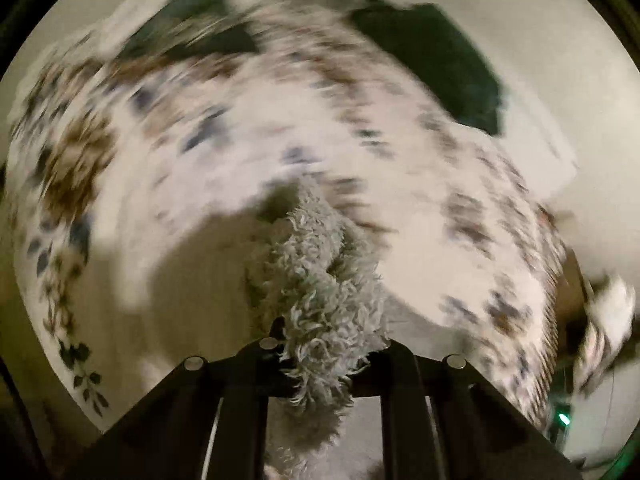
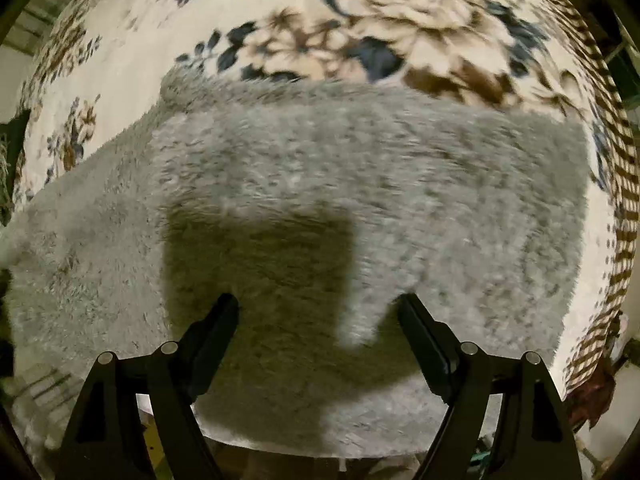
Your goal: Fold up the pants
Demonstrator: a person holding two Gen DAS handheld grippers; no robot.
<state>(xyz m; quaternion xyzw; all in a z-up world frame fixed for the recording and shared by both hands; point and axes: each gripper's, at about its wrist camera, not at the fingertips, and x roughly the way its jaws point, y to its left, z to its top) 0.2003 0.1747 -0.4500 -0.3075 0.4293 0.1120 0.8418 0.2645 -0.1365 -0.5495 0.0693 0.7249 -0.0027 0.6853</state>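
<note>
The pants are grey and fluffy. In the right wrist view they (image 2: 360,184) lie spread flat on a floral blanket (image 2: 360,32). My right gripper (image 2: 320,308) is open just above the near part of the fabric, holding nothing; its shadow falls on the pants. In the left wrist view my left gripper (image 1: 324,344) is shut on a bunched fold of the pants (image 1: 320,280) and holds it lifted above the blanket (image 1: 240,128). That view is blurred by motion.
The floral blanket covers the whole work surface and has a brown striped border (image 2: 624,184) at the right. A dark green cloth (image 1: 440,60) lies at the far side in the left wrist view. The blanket's near edge (image 2: 280,448) runs below my right gripper.
</note>
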